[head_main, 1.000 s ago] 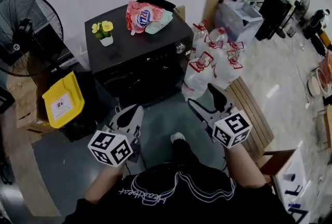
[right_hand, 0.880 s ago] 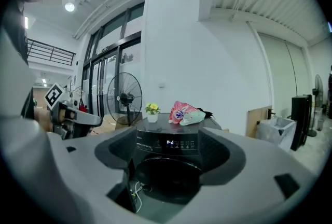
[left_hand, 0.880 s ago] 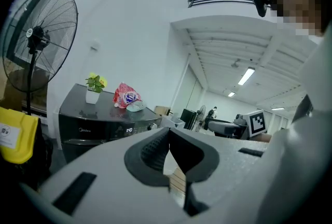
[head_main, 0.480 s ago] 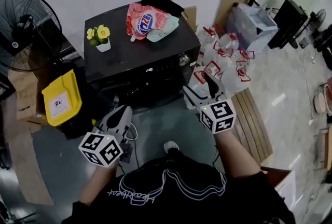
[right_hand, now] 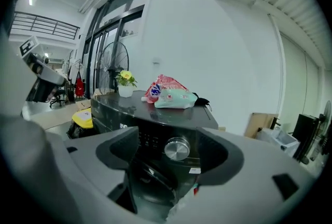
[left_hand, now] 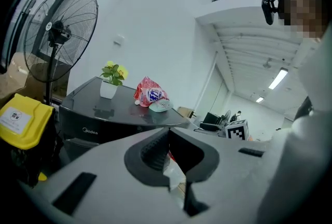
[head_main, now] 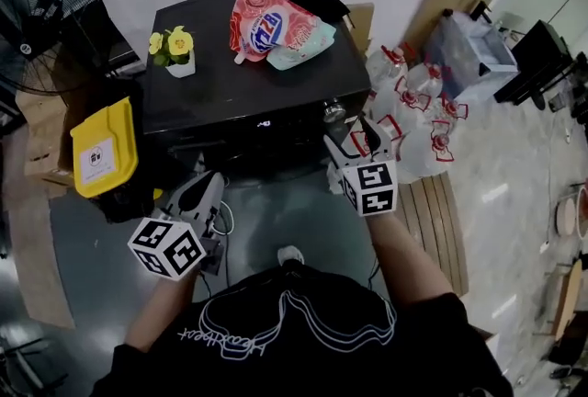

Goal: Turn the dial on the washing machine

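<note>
The black washing machine [head_main: 241, 92] stands ahead of me, with its silver dial [head_main: 333, 110] at the right end of the front panel. My right gripper [head_main: 350, 141] is held just in front of and below the dial. In the right gripper view the dial [right_hand: 177, 149] shows ahead in the gap between the jaws of the right gripper [right_hand: 168, 136]; they are closing slightly, nothing touches the pads. My left gripper [head_main: 202, 191] hangs low at the machine's front left, and in the left gripper view the left gripper [left_hand: 167, 133] is shut and empty.
On the machine's top sit a small pot of yellow flowers [head_main: 175, 51] and a pink detergent bag [head_main: 274, 28]. A yellow bin [head_main: 99, 152] and a standing fan [head_main: 46, 23] are on the left. Large water bottles [head_main: 413, 106] and a wooden pallet [head_main: 439, 211] lie on the right.
I have stepped closer to the machine. The right gripper has moved forward and up toward the dial. The left gripper has stayed low at the left.
</note>
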Demonstrator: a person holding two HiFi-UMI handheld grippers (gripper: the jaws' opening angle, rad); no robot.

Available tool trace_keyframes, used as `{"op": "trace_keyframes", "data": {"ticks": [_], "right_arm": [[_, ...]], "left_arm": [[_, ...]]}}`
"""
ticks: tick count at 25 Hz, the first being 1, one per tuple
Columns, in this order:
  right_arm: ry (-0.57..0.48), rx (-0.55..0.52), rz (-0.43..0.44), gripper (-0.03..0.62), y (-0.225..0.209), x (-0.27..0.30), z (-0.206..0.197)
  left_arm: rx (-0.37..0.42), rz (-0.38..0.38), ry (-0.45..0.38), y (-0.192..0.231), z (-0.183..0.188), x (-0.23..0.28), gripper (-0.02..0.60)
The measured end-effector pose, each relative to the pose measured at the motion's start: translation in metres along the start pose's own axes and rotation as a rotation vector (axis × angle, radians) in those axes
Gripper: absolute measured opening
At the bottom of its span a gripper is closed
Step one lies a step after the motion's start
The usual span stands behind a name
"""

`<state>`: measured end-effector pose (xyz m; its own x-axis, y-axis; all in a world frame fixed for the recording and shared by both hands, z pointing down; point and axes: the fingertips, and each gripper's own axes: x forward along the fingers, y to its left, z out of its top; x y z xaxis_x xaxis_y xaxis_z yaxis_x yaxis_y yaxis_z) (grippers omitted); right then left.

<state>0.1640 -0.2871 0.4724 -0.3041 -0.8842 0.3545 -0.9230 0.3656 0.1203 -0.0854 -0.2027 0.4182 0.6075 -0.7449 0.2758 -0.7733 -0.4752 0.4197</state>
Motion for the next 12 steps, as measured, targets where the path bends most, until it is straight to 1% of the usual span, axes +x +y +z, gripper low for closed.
{"op": "trace_keyframes", "data": {"ticks": [7,12], "right_arm": [[0.069,-0.025,0.031,0.337,-0.007,0.050,-0.034],[0.111,-0.010,0.018,0.336,-0.016,0.071,-0.057]], "left_arm": [[0.000,0.066,0.017,0.009,-0.008,0.019,0.005],[-0.016,0.103,0.003,0.017,-0.008,0.028,0.005]]}}
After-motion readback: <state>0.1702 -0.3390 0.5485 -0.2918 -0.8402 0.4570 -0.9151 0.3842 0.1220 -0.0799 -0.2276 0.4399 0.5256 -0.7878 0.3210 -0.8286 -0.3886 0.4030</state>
